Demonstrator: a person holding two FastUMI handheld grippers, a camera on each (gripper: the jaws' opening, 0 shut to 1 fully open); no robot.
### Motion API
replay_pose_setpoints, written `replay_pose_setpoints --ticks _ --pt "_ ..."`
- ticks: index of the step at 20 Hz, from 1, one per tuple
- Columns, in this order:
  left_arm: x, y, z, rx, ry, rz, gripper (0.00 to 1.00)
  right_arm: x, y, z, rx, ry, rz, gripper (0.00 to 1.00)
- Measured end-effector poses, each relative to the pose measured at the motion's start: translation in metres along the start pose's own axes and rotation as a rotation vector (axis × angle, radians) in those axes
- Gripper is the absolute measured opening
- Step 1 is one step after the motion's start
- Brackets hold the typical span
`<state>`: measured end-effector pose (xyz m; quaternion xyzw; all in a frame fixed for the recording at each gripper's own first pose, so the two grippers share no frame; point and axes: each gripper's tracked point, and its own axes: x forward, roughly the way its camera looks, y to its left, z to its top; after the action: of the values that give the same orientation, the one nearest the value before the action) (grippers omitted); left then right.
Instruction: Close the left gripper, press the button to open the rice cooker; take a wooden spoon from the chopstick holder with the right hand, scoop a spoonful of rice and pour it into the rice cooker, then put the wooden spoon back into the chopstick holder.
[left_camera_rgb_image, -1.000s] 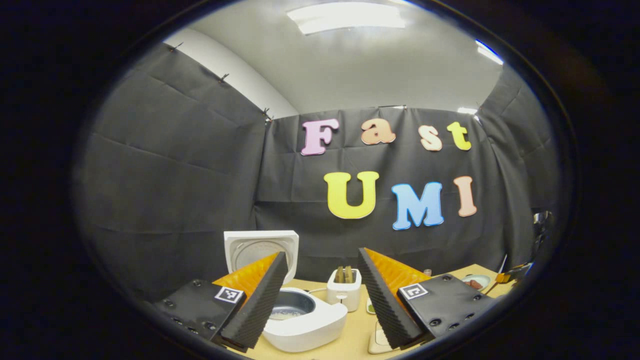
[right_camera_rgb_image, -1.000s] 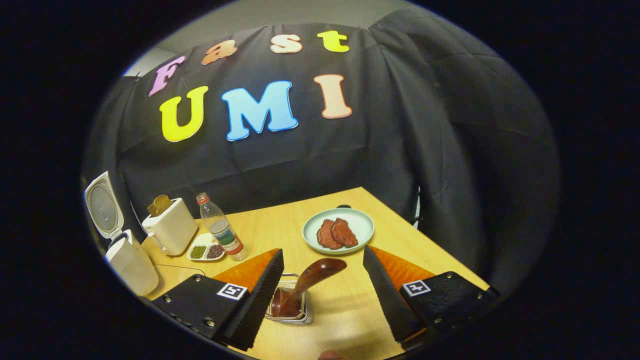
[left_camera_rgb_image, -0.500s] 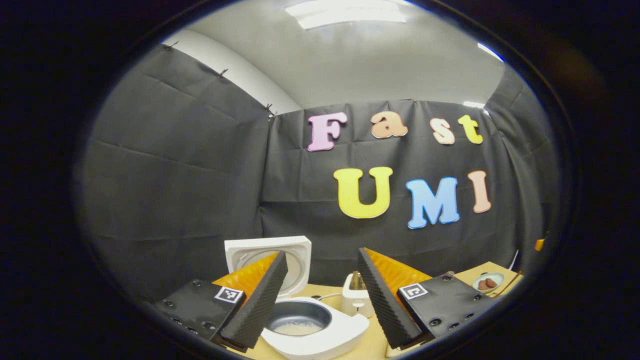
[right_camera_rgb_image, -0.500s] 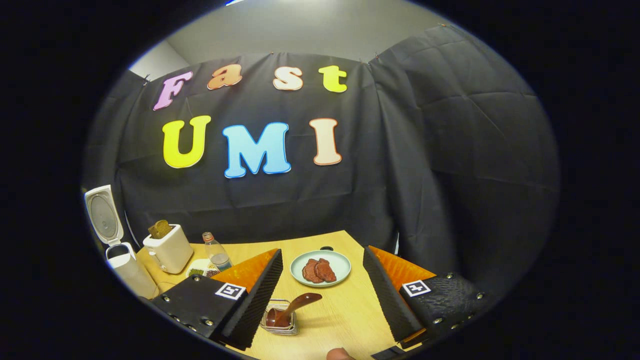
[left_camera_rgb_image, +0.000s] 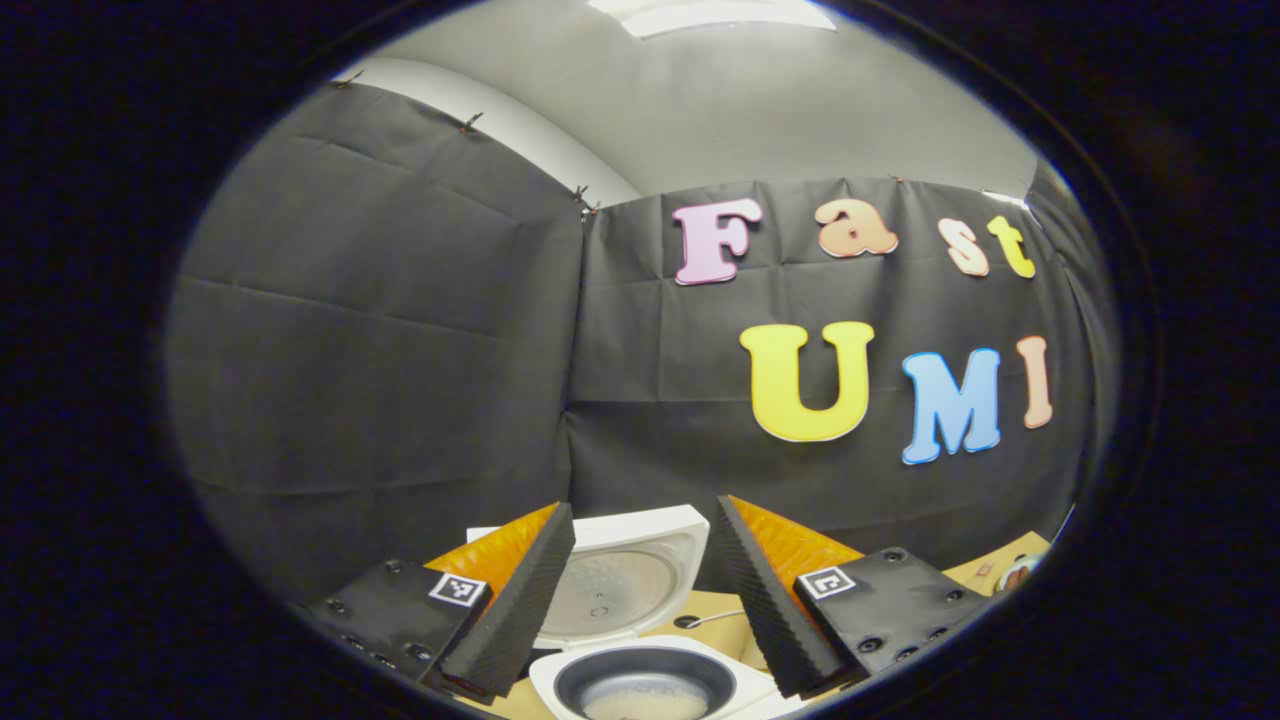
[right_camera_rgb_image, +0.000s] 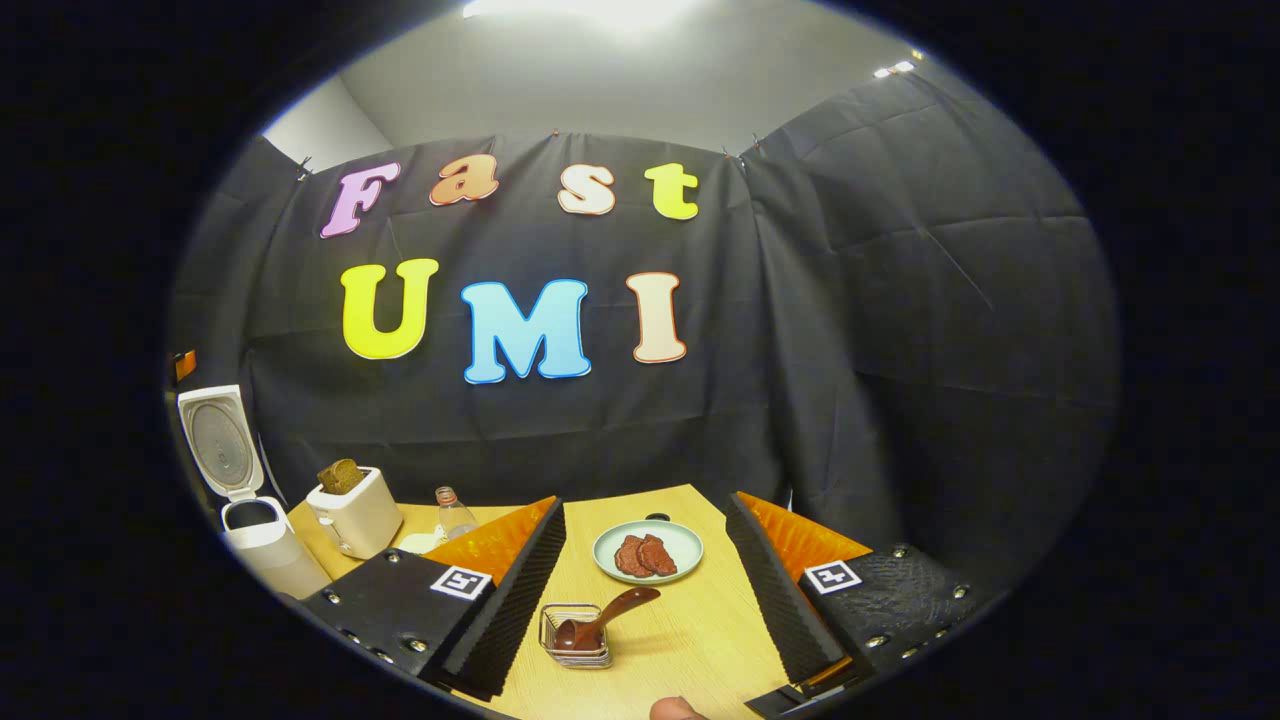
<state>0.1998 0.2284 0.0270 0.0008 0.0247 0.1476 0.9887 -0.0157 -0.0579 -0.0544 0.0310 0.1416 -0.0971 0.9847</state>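
Note:
In the left gripper view the white rice cooker (left_camera_rgb_image: 640, 672) stands open just beyond my left gripper (left_camera_rgb_image: 643, 506). Its lid (left_camera_rgb_image: 622, 580) is raised and pale rice (left_camera_rgb_image: 645, 705) lies in the dark inner pot. The left gripper's jaws are wide apart and hold nothing. In the right gripper view a small wire chopstick holder (right_camera_rgb_image: 574, 645) sits on the wooden table (right_camera_rgb_image: 690, 640), with the brown wooden spoon (right_camera_rgb_image: 612, 617) leaning in it, handle up to the right. My right gripper (right_camera_rgb_image: 646, 500) hangs open above and behind the holder, apart from the spoon. The open rice cooker (right_camera_rgb_image: 250, 500) stands far left.
A white toaster (right_camera_rgb_image: 352, 510) with bread stands right of the cooker, then a plastic bottle (right_camera_rgb_image: 455, 513). A pale green plate (right_camera_rgb_image: 684, 540) with meat slices lies beyond the holder. The table's far corner meets the black cloth wall. A fingertip (right_camera_rgb_image: 675, 709) shows at the bottom edge.
The left gripper has swung towards the open cooker, which now sits between its fingers. The right gripper has drawn back and up from the holder; the spoon stays in it.

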Motion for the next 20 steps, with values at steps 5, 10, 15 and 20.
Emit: replay_pose_setpoints --ticks 5,10,15,20 --pt "0.068 0.019 -0.003 0.003 0.018 0.039 0.97 -0.015 0.006 -0.005 -0.017 0.0 -0.029 0.98" --pt "0.126 0.04 -0.02 0.02 0.068 0.1 0.96 -0.025 0.013 -0.016 -0.033 0.02 -0.045 0.98" --pt "0.16 0.045 -0.057 0.032 0.166 0.127 0.97 -0.027 0.029 -0.025 -0.037 0.039 -0.019 0.98" --pt "0.172 0.054 -0.074 0.007 0.223 0.147 0.98 -0.028 0.043 -0.022 -0.071 0.029 0.027 0.98"
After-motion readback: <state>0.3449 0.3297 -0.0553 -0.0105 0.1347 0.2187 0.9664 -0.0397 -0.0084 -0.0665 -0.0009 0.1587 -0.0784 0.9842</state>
